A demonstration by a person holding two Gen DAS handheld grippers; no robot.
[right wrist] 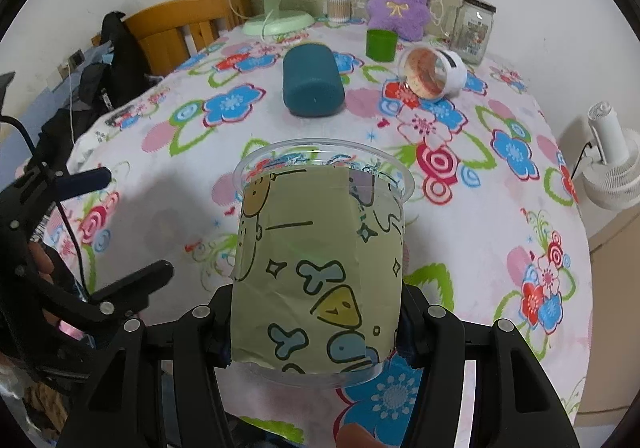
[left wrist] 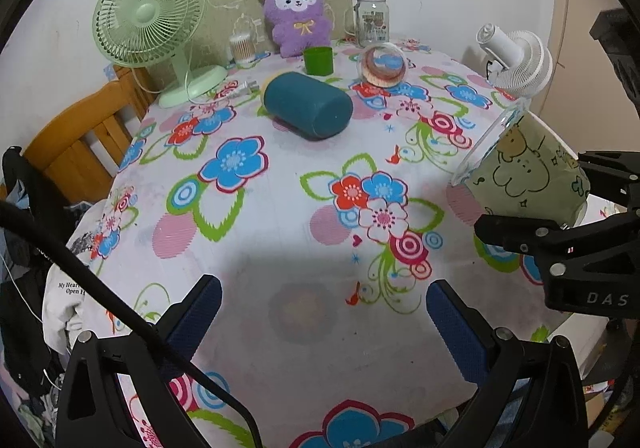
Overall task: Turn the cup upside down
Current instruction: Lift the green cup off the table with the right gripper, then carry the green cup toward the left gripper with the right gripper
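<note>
- The cup (right wrist: 320, 264) sits right in the middle of the right wrist picture, held by the right gripper (right wrist: 316, 332). The fingers squeeze it from both sides, low down near its flat bottom.
- It is a see-through cup with a green cartoon paper wrapped round it. Its open mouth points away from the fingers, toward the far side of the worktop (right wrist: 200, 208) — its long line runs straight out from the gripper.
- In the left wrist picture the cup (left wrist: 524, 172) shows at the right edge, up in the air and tipped. Its rim leans toward the upper left of the frame and does not touch the flowered cloth.
- The left gripper (left wrist: 324, 312) is at the bottom of its own picture. Its blue fingers (left wrist: 196, 312) are spread wide and hold nothing.
- So the right hand is the one with the cup — the left one is well apart from it.
- I think the flip is part done. The mouth needs to turn down to the cloth, so the right wrist must roll over.
- The bare patch of cloth under the cup looks like a good spot. The blue roll (right wrist: 314, 86) and the little green cup (right wrist: 381, 44) are farther back, well apart.
</note>
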